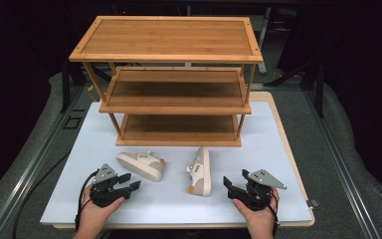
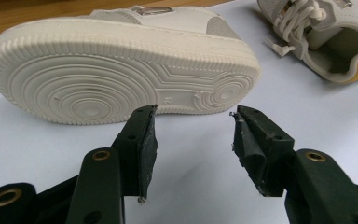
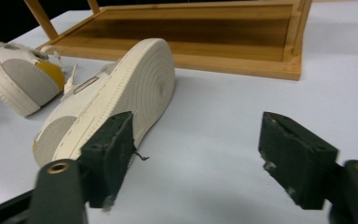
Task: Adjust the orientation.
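Observation:
Two white sneakers lie on their sides on the pale mat (image 1: 179, 204) in front of a wooden shelf. The left sneaker (image 1: 142, 165) turns its ribbed sole (image 2: 121, 70) toward my left gripper (image 1: 131, 181), which rests just short of it, open, with nothing between its pads (image 2: 195, 112). The right sneaker (image 1: 201, 172) has a yellow heel lining and points its toe at the shelf. My right gripper (image 1: 235, 178) sits to its right, open and empty (image 3: 196, 121), with that sneaker's sole (image 3: 135, 88) just beyond the left pad. Each gripper is held by a hand.
A three-tier bamboo shelf (image 1: 166, 40) stands at the back of the mat, all tiers bare; its bottom board (image 3: 191, 32) lies just past the right sneaker. The mat's front edge runs right below both hands. Grey carpet and metal rails flank the table.

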The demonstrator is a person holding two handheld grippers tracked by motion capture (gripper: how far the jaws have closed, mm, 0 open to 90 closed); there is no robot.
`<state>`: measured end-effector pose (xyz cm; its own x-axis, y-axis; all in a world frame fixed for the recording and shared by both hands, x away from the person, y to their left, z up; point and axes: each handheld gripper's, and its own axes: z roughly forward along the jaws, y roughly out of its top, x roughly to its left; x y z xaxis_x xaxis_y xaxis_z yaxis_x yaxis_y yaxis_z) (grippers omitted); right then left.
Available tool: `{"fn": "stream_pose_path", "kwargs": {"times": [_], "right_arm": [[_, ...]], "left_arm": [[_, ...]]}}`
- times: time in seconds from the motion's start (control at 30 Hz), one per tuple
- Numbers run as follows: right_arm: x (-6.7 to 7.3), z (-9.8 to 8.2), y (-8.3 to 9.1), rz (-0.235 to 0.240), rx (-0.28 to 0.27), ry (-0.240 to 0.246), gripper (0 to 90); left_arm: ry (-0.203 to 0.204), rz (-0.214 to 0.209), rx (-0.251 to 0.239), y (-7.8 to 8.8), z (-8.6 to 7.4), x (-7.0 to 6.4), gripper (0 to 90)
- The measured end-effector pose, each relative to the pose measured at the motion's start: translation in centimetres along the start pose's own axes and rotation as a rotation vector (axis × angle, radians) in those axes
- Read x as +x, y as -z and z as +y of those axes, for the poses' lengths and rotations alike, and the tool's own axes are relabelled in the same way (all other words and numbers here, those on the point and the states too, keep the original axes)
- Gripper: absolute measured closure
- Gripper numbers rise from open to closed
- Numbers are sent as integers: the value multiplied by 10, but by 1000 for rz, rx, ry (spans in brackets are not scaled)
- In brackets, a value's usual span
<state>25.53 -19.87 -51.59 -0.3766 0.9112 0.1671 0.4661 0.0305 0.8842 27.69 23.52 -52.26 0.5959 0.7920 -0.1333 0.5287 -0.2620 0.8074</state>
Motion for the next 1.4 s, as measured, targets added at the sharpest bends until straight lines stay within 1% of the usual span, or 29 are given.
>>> {"fn": "stream_pose_path", "kwargs": {"times": [0.03, 0.13, 0.17, 0.2, 0.27, 0.3, 0.4, 0.57, 0.6, 0.63, 0.7, 0.73, 0.8, 0.83, 0.87, 0.97, 1.03, 1.1, 1.13, 1.17, 1.23, 1.3, 1.4], "right_arm": [[0, 0, 0, 0, 0, 0, 286], [-1, -1, 1, -16, -10, 1, 359], [-1, -1, 1, -14, -1, 18, 394], [-1, -2, 0, -10, -2, 40, 406], [1, -1, -1, -31, -2, 65, 422], [2, -1, -1, -35, 3, 65, 422], [2, -2, -2, -13, 0, 64, 439], [2, -3, -2, -18, 7, 64, 459], [1, -3, -2, -19, 6, 54, 461], [1, -4, -1, -5, -4, 41, 464], [1, -4, 0, 3, -12, 40, 469], [1, -4, 0, 3, -12, 40, 469], [1, -4, 0, -4, -23, 52, 469], [1, -4, 0, -3, -37, 48, 469], [1, -3, 1, 0, -43, 54, 469], [-1, -2, 2, -5, -56, 48, 466], [-2, -3, 2, -3, -54, 40, 462], [-2, -3, 2, -7, -48, 39, 457], [-2, -4, 2, -8, -45, 36, 455], [-2, -4, 2, -5, -41, 35, 453], [-2, -4, 1, -3, -38, 40, 452], [-2, -4, 0, -3, -35, 41, 447], [-2, -5, 1, -7, -36, 38, 447]], "left_arm": [[0, 0, 0, 0, 0, 0, 484], [9, -4, 7, 0, -1, -1, 484], [7, -7, 12, 0, -1, -1, 483], [8, -7, 13, 0, -1, -1, 482], [12, -8, 14, 0, -1, 0, 482], [14, -7, 12, 0, -1, 0, 482], [26, 0, 10, 0, -1, 0, 483], [17, 3, 10, 2, 0, -1, 482], [18, 2, 11, 3, 0, -1, 482], [21, 3, 8, 3, 0, -1, 483], [27, 0, -1, 5, 2, -2, 483], [33, 0, -8, 7, 3, -2, 483], [60, -14, -17, 9, 7, -2, 493], [72, -18, -20, 10, 10, -3, 499], [69, -15, -23, 10, 13, -3, 503], [51, -4, -35, 13, 21, -4, 518], [47, 4, -51, 15, 26, -4, 518], [28, 14, -51, 16, 31, -4, 517], [25, 20, -53, 16, 34, -3, 516], [29, 20, -60, 15, 36, -3, 515], [31, 17, -59, 13, 42, -2, 509], [28, 18, -64, 10, 47, -2, 506], [25, 8, -59, 4, 53, -3, 500]]}}
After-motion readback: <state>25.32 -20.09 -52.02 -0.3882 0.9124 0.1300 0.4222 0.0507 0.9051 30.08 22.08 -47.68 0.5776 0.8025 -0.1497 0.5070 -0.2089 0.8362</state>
